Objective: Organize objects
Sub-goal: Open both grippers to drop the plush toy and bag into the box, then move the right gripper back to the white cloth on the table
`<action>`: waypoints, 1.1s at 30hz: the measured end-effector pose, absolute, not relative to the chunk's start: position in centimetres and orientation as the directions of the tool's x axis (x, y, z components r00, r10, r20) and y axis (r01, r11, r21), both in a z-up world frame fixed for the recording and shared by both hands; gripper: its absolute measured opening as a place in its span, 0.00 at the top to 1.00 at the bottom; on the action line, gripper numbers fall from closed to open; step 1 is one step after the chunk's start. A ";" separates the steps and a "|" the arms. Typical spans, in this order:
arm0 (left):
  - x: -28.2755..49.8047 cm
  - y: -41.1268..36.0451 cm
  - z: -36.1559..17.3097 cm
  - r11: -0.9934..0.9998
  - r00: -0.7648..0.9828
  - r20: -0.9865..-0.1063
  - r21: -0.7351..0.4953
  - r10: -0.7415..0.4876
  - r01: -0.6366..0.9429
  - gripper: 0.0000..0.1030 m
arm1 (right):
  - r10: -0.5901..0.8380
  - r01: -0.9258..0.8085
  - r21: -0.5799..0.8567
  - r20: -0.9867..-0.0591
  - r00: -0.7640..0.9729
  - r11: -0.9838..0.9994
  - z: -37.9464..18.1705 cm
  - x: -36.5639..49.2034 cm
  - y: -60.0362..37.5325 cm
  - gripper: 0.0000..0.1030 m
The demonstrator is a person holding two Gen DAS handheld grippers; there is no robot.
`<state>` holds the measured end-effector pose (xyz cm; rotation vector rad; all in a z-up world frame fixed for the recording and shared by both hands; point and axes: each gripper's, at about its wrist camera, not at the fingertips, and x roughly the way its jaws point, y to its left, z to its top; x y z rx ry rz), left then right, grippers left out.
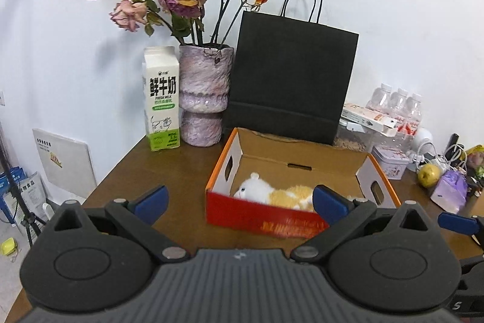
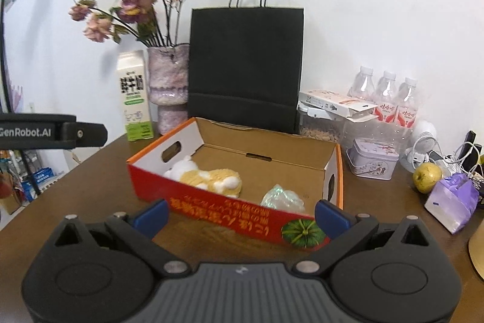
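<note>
Both hand-held grippers, left and right, hang wide and empty before the box, which already collects the plush and wrapper.

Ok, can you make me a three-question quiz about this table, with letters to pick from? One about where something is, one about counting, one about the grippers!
1. Where is the plush toy?
A. in the cardboard box
B. in the black bag
C. beside the apple

2. How many water bottles stand at the back?
A. one
B. three
C. five

3. How is the right gripper?
A. shut on the milk carton
B. shut on the apple
C. open, empty

Answers: 1 A, it lies inside the box; 2 B, three caps show; 3 C, fingers wide apart.
</note>
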<state>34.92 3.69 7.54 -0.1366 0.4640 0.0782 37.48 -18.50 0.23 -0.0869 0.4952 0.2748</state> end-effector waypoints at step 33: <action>16.3 5.2 -2.5 0.999 0.857 -0.515 -0.052 -0.031 0.005 0.00 | 0.265 -0.308 -0.006 -0.495 0.828 0.951 -7.8 16.2 -21.1 0.00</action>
